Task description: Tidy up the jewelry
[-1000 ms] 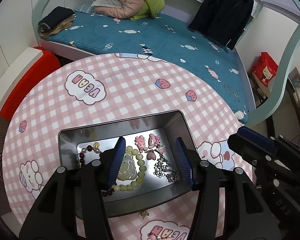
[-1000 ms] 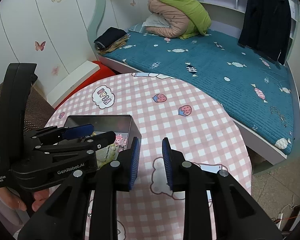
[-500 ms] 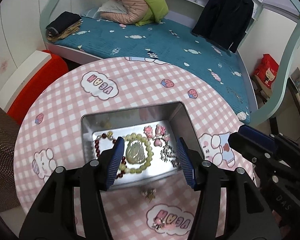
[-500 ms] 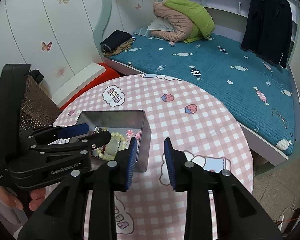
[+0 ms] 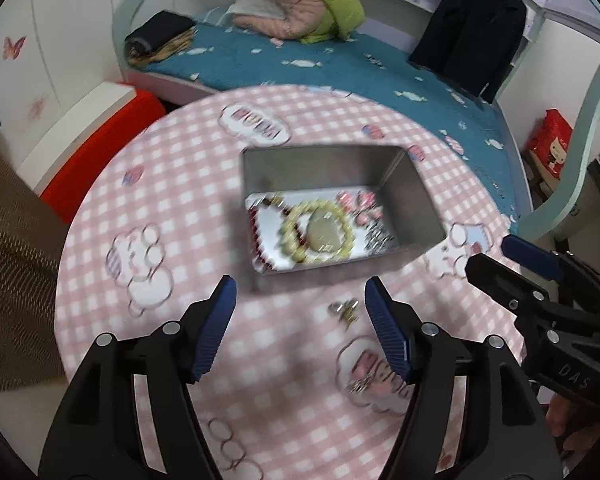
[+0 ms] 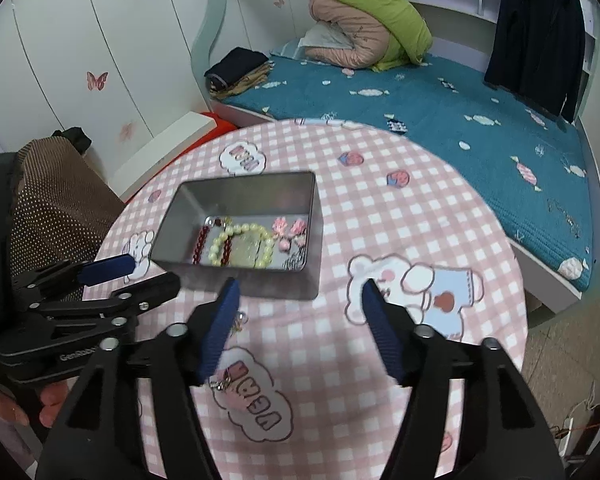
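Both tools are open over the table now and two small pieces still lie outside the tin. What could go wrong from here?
1. The small charm by the tin is tiny and flat on the cloth; the left tool may pinch the tablecloth instead.
2. The second piece lies partly under a right tool finger, easy to lose sight of.
3. The tools sit close together; they could collide.

Silver metal tin (image 6: 256, 280), rectangular, lidless, upright on pink checked tablecloth. Inside, flat on bottom: pale green bead bracelet (image 6: 242, 246) ringing oval jade-like pendant (image 5: 324, 232); dark red bead bracelet (image 6: 200, 246) beside it; pink charms (image 6: 290, 230) toward far corner. Two small metallic pieces outside tin: one (image 5: 346, 309) near its front wall, one (image 6: 223, 381) on cloud print; type unclear.
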The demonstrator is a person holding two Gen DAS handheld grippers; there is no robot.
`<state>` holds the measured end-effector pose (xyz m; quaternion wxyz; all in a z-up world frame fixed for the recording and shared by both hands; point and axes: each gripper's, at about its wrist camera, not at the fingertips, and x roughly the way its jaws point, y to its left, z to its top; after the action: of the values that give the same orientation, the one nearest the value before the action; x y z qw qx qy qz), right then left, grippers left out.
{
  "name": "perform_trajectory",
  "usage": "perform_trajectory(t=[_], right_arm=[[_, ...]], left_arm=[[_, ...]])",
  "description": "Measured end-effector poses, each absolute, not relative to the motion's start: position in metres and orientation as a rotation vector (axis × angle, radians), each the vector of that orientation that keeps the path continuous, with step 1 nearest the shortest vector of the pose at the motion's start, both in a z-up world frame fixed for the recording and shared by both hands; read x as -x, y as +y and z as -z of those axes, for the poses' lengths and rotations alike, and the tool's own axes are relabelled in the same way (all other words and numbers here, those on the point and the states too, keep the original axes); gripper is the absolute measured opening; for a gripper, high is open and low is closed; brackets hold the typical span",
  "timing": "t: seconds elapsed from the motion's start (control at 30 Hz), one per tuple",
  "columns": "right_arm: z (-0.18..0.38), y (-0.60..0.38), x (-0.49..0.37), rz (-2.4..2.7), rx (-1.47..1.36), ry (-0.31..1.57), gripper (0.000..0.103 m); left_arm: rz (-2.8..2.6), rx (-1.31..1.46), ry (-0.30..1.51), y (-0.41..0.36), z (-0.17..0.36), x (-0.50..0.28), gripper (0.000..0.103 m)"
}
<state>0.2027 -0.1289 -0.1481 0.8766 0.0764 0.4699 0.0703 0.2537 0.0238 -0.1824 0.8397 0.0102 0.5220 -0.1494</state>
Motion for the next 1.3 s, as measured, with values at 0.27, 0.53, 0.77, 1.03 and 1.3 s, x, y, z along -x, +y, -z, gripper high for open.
perform_trajectory(t=[0.27, 0.53, 0.77, 1.03, 1.3], right_arm=[[0.170, -0.114, -0.190, -0.186, -0.122, 1.018, 0.083], [0.192, -0.094, -0.173, -0.270, -0.043, 1.040, 0.077], [0.203, -0.073, -0.163, -0.396, 0.000, 1.075, 0.049], [0.223, -0.055, -0.147, -0.426, 0.124, 1.105, 0.015], [0.218, -0.072, -0.149, -0.371, 0.080, 1.096, 0.015]], left_arm=[[0.259, -0.031, 1.144, 0.055, 0.200, -0.234, 0.078], [0.242, -0.045, 1.169, 0.071, 0.214, -0.224, 0.091], [0.255, -0.066, 1.219, 0.072, 0.227, -0.218, 0.092], [0.265, -0.109, 1.195, 0.063, 0.228, -0.215, 0.092], [0.362, -0.106, 1.203, 0.042, 0.226, -0.215, 0.091]])
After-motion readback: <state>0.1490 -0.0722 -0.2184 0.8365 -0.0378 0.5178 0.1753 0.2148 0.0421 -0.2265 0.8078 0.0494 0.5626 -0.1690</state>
